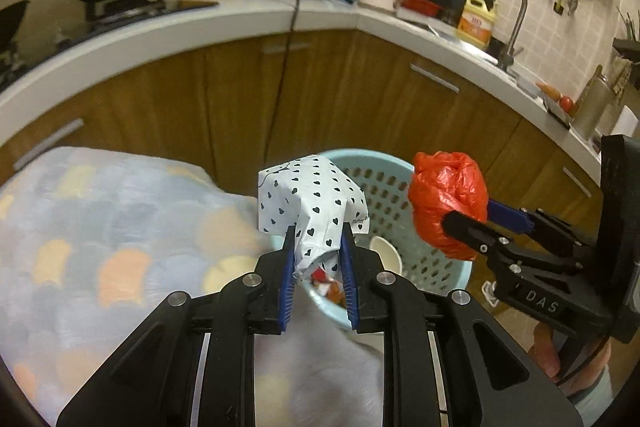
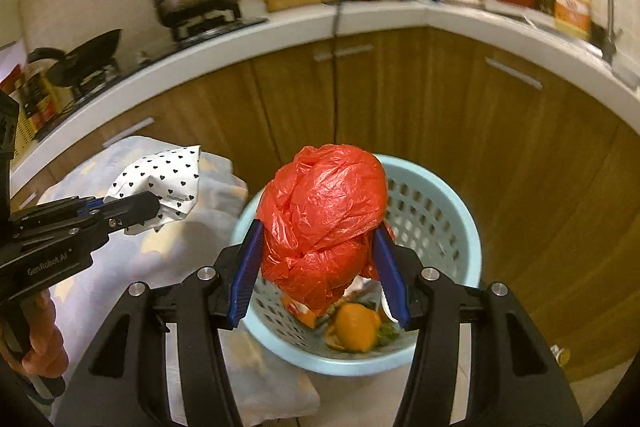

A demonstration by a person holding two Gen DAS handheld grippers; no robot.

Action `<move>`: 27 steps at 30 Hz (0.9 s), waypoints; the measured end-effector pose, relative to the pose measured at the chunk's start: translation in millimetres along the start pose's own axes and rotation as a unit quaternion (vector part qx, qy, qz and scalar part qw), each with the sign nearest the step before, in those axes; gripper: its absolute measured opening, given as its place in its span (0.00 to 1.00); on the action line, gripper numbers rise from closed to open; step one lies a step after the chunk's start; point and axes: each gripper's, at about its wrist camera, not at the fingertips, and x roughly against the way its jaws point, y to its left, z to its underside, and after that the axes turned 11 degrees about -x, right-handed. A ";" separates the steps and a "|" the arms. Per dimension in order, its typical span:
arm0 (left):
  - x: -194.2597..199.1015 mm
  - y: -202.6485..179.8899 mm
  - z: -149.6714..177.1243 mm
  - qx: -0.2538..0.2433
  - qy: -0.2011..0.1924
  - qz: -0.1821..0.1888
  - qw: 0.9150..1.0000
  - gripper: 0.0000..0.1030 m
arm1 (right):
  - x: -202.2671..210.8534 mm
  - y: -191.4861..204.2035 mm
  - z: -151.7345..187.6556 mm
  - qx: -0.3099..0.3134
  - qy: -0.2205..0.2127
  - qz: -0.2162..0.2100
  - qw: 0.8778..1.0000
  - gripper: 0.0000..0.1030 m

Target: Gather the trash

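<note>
Left of both sets of fingers: a pastel scale-patterned cloth point(image 1: 100, 227) covering the table. Left gripper point(image 1: 318, 259): fingers clenched on a crumpled white paper wrapper printed with black hearts point(image 1: 310, 203), held up just short of the near rim of the bin. Centre, beyond and below the fingers: a pale blue perforated plastic wastebasket point(image 2: 448, 211) on the floor, already containing orange peel point(image 2: 356, 325) and scraps. Right gripper point(image 2: 320, 259): fingers clamped around a bunched, glossy red plastic bag point(image 2: 324, 211), suspended directly over the basket opening. Handling advice: let go of the bag where it hangs; bring the wrapper fully past the rim before opening, since light paper may drift.
</note>
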 end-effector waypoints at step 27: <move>20.7 15.9 16.3 0.050 -0.019 -0.014 0.998 0.50 | 11.6 -8.8 -4.4 -0.033 0.002 -0.011 0.999 0.60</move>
